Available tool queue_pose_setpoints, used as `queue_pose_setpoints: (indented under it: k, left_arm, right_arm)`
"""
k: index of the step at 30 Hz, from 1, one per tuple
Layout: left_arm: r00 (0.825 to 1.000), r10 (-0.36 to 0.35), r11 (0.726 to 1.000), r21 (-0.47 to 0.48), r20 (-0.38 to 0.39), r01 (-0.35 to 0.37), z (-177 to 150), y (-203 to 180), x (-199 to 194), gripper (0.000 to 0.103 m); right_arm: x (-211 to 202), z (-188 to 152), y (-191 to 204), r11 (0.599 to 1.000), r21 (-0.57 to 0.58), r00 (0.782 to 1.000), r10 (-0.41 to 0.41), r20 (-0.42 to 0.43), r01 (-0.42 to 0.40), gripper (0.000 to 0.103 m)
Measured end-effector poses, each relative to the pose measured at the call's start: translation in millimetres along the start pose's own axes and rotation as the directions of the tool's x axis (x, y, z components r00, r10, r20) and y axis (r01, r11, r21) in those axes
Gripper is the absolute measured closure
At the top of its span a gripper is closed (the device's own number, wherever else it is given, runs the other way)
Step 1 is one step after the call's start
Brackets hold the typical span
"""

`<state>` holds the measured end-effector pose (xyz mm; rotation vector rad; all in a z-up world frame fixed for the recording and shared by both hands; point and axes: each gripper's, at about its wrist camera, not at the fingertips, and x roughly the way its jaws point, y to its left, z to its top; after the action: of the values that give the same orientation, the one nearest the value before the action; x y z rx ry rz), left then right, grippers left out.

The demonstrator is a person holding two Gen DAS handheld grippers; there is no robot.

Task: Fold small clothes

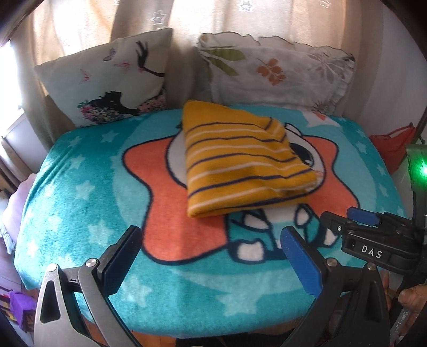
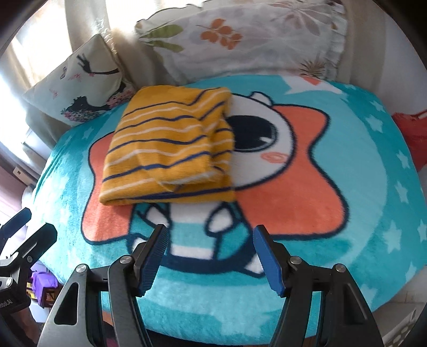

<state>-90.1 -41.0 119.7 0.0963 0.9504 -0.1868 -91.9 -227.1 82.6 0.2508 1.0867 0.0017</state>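
The striped mustard garment point(image 1: 240, 162) lies folded into a compact rectangle on the teal cartoon blanket point(image 1: 88, 186), and neither of your claws touches it. It has navy and white stripes, its thick folded edge faces you, and it rests over the orange star and the big-eyed character printed on the blanket. In the right wrist view the same garment point(image 2: 170, 149) sits up and to the left of centre, with looser layers showing along its right side.

Your left claw point(image 1: 213, 256) hovers over the near part of the blanket with its jaws spread wide and nothing between them; the blue pad point(image 1: 300, 264) of one finger faces inward. Your right claw point(image 2: 209, 256) is likewise wide apart and holds nothing, poised above the character's striped body on the blanket point(image 2: 373, 213). Each claw shows at the edge of the other's view: the right one point(image 1: 357, 221) at the right in the left wrist view, the left one point(image 2: 26, 227) at the lower left in the right wrist view.

Behind the garment, a butterfly-print cushion point(image 1: 106, 77) and a leaf-print pillow point(image 1: 275, 72) lean against the pale curtains point(image 1: 80, 24). A red cloth point(image 1: 395, 149) lies at the far right edge of the blanket.
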Motion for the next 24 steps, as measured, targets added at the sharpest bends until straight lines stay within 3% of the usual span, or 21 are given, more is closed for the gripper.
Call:
queue_pose_setpoints:
  k: [11,24]
  left_arm:
    - [0.999,-0.011,1.000,-0.011,-0.035,0.010,-7.2,-9.5,3.3,0.000]
    - [0.998,0.030,0.995,-0.091,-0.053,-0.034,-14.6,14.5,2.4,0.000]
  right_arm:
    - [-2.6,-8.8,-17.7,1.000,0.015,1.000,0.009,-0.001,-0.009,0.032]
    - [12.5,-5.6,18.6,0.993,-0.098,0.998,0.058,-0.027,-0.061,0.032]
